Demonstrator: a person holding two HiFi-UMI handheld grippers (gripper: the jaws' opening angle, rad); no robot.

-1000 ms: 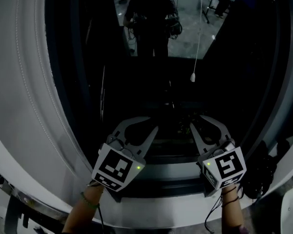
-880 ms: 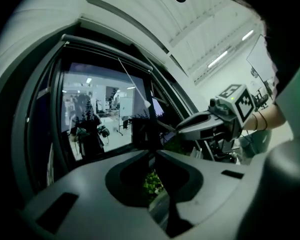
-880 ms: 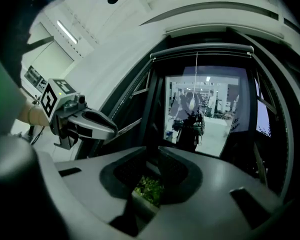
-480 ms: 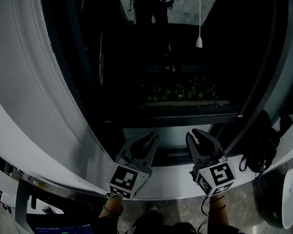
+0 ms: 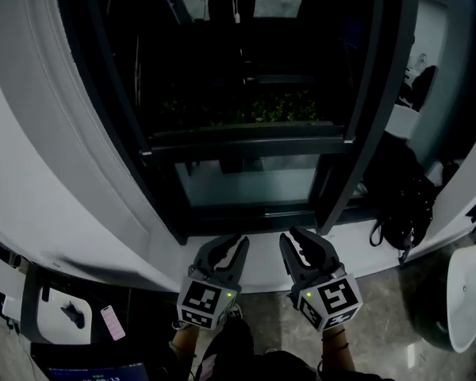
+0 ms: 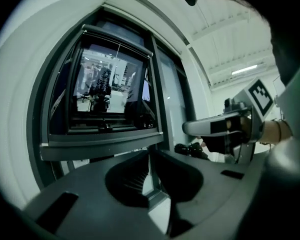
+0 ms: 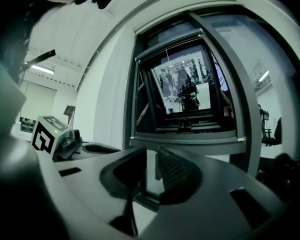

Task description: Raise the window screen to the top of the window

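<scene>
Plenty around the window frame [image 5: 363,117]. Spotted a black bag [image 5: 404,213] slumped at the right, near the frame's foot, on glossy grey floor [image 5: 381,292]. Noted a white curved wall [image 5: 32,157] filling the left side, plus a small pink thing [image 5: 113,322] on a white surface at lower left. Saw greenery [image 5: 278,105] through the dark glass.

Found the window screen [image 5: 246,144] partway up the opening, with its bottom bar level across the frame and a paler glass pane [image 5: 246,185] exposed beneath. Saw only the white sill [image 5: 163,248] between the jaw tips and that pane.

Logged left gripper [image 5: 232,244] and right gripper [image 5: 295,240] side by side, low over the sill's near edge, both aimed at the window, well below the screen's bar and apart from it.

Read the left jaws in the left gripper view: slightly apart, a narrow slit with frame showing through, clamped on nothing. Read the right jaws in the right gripper view: apart a little wider, with a ribbed pad [image 7: 176,171] showing on one jaw, nothing between them, touching nothing.
</scene>
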